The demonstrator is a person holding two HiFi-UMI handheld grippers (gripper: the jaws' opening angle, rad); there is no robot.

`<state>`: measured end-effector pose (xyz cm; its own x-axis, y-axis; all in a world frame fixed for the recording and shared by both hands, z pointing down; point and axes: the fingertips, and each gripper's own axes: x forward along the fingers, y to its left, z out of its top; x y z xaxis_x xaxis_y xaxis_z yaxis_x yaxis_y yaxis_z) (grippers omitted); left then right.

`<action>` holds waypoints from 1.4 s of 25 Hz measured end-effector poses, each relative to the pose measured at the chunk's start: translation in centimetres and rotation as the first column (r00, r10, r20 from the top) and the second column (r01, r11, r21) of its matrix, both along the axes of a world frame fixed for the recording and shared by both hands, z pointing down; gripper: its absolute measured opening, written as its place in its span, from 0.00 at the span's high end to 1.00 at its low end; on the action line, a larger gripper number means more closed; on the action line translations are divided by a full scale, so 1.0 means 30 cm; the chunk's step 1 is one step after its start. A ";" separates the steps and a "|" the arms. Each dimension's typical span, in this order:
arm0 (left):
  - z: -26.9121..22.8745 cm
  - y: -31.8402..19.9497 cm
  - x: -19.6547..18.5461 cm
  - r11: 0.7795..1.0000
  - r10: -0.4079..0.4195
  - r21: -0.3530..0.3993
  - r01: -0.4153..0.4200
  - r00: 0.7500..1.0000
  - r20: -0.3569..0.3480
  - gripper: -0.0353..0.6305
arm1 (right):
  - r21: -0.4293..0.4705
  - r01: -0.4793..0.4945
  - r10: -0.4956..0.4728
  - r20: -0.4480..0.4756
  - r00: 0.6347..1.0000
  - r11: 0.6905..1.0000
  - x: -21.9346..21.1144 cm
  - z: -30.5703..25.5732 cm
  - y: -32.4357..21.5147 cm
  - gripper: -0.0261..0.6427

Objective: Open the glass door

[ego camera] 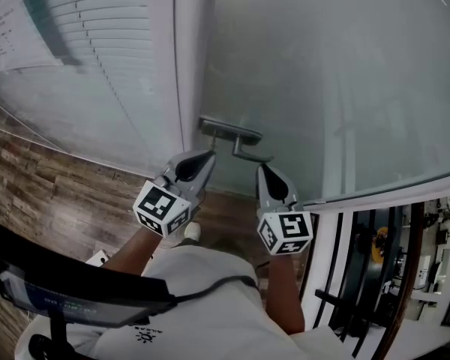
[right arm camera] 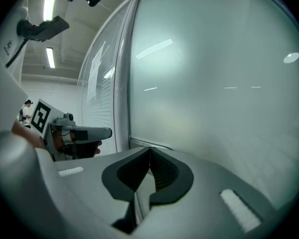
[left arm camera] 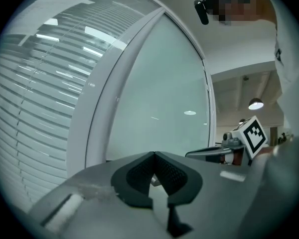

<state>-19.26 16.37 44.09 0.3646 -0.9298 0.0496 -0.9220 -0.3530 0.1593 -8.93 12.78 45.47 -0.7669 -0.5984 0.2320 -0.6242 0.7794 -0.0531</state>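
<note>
Nearest, at the bottom of the head view, the person's forearms reach up-frame from a pale shirt. Each carries a tool with its marker cube turned toward the camera. Both tools point away toward the door and lie side by side, a little apart. The left tool [ego camera: 207,157] has its jaws pressed together with nothing between them, and its own view shows the dark pads meeting at the tip. The right tool [ego camera: 263,169] is likewise closed and empty, its pads meeting in a single seam.

Just beyond the tips sits the lever handle [ego camera: 244,147], in the middle of the head view. Its mounting plate lies up and left, next to the white door frame [ego camera: 186,66]. The lever arm runs out toward the right of the picture, its long axis across the frame and roughly level. The right tool's tip lies just under the lever's free end; I cannot tell whether it touches. The left tool's tip lies below and left of the plate, slightly further off. So the right hand looks better placed to press the lever, which lies just ahead of it, up-frame.

Farther off, the frosted glass door [ego camera: 322,81] fills the upper right. Its handle edge lies against the frame, so it looks shut. Slatted blinds [ego camera: 97,28] fill the pane at upper left.
</note>
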 end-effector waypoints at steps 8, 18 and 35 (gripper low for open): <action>0.037 -0.039 0.002 0.999 -0.001 -0.032 0.001 1.000 0.001 0.94 | 0.044 0.024 -0.019 -0.103 0.995 0.999 0.010 0.043 -0.077 0.87; 0.047 -0.095 0.029 0.995 -0.080 -0.052 0.079 0.997 -0.002 0.94 | 0.069 0.244 -0.208 -0.334 0.919 0.967 -0.023 0.184 -0.102 0.55; 0.062 -0.128 0.011 0.987 -0.145 -0.068 0.146 0.989 0.009 0.94 | 0.472 0.505 0.120 -0.805 0.581 0.723 -0.079 0.329 -0.161 0.77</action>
<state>-18.92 12.54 45.95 0.2254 -0.9674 0.1158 -0.9633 -0.2035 0.1751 -11.28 7.96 55.33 -0.5999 -0.6822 0.4180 -0.0035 0.5247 0.8513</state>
